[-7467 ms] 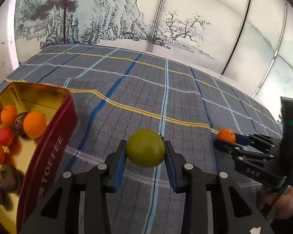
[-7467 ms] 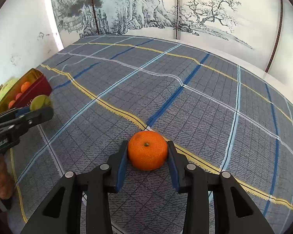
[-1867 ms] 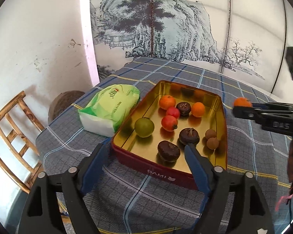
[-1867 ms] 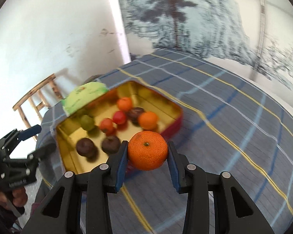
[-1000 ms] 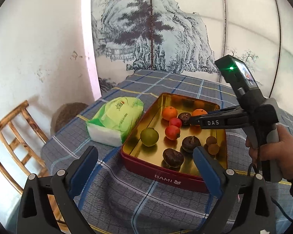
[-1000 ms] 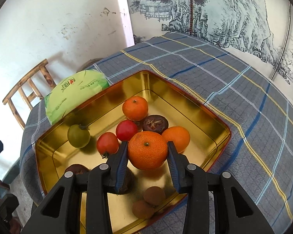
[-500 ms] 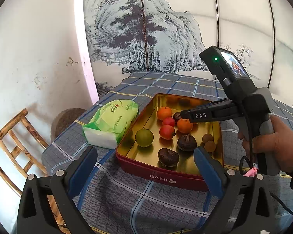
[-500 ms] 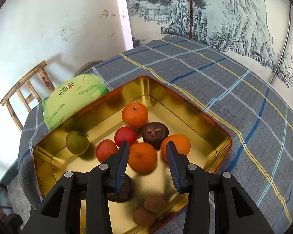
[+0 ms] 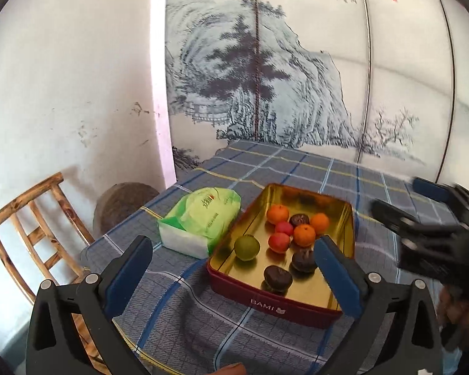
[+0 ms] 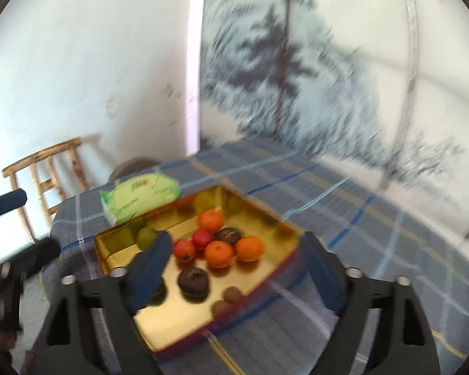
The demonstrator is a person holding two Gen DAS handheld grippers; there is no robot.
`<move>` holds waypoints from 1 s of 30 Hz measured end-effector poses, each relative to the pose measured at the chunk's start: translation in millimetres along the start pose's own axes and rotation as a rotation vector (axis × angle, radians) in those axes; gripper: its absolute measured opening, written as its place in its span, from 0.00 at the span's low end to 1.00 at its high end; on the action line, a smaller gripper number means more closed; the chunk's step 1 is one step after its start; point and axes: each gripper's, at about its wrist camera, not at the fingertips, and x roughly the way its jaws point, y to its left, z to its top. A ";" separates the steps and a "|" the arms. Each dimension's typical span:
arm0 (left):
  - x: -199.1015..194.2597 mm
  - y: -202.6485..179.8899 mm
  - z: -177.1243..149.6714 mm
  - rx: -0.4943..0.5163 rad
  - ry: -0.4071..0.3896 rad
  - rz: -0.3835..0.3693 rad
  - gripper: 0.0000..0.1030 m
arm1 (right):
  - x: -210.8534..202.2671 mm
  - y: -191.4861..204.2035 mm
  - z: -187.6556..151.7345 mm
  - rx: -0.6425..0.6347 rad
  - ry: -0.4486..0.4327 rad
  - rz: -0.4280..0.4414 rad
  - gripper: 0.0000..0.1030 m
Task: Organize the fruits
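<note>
Fruits lie together in the gold-lined tin point(image 9: 347, 215), which sits on the plaid tablecloth point(image 9: 184, 312) near the tabletop's left corner. Inside we see three oranges; the nearest orange point(image 9: 304, 235) rests mid-tin, touching a red fruit point(image 9: 279, 242) and just beside a second red fruit point(image 9: 284, 227). A green fruit point(image 9: 247, 247) sits apart toward the tin's left wall, and two dark brown fruits point(image 9: 277, 278) lie near the front wall marked BAMI. In the blurred right wrist view, two small brown fruits point(image 10: 232, 295) sit by the tin's right wall. Our left gripper point(image 9: 234, 276) hangs above the front edge of the tabletop, jaws spread wide and holding nothing. Our right gripper point(image 10: 234, 276) hovers over the tin, jaws also wide apart and empty. A green tissue pack point(image 9: 200, 218) lies just left of the tin, and a wooden chair point(image 9: 31, 218) stands off the table's left edge.
</note>
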 end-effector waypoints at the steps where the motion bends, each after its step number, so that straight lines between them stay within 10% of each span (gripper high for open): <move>1: -3.6 0.2 2.6 -0.008 -0.013 -0.003 0.99 | -9.8 -1.1 -0.7 0.000 -0.024 -0.017 0.91; 13: -63.4 -23.6 36.0 0.026 -0.224 -0.023 0.99 | -90.8 0.3 1.7 -0.031 -0.220 -0.152 0.99; 30: -95.7 -32.9 51.6 0.007 -0.281 -0.076 0.99 | -127.5 -3.7 8.2 -0.015 -0.287 -0.175 1.00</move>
